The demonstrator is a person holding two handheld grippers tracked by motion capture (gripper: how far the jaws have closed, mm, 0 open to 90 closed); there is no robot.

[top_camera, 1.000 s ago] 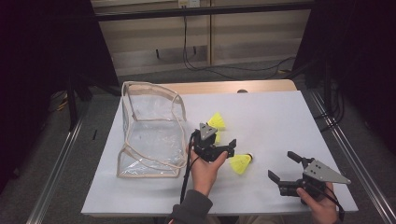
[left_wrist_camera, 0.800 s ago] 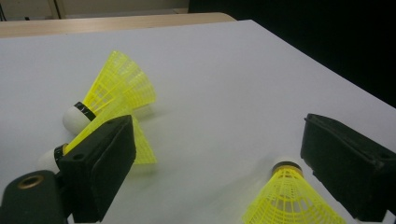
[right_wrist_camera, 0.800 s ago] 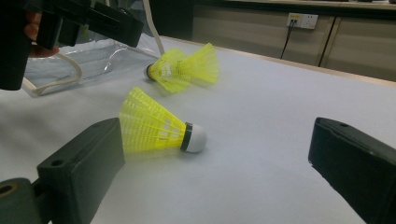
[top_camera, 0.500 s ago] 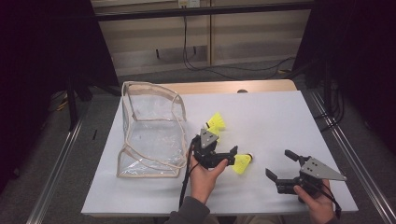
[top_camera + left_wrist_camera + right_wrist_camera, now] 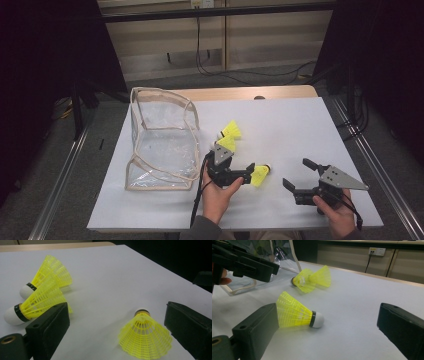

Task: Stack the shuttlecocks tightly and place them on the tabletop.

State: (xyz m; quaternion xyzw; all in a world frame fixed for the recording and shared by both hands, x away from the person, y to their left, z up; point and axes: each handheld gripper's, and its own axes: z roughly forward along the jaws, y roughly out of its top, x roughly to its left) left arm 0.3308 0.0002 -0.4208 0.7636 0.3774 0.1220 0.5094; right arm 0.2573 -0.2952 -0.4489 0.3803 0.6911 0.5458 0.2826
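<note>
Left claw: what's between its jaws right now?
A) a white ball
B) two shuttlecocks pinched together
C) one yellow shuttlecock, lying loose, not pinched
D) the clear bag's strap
C: in the left gripper view the lone shuttlecock lies on the white table between the wide-open jaws of the left claw, neither pad touching it.

Three shuttlecocks (image 5: 145,337) bright yellow, mesh-lattice skirts, white cork tips, black band at neck. Tabletop (image 5: 300,130) white. Bag (image 5: 160,140) clear, beige trim. Jaws of left gripper (image 5: 249,171) and right gripper (image 5: 299,174) black; right bears grey plate.
</note>
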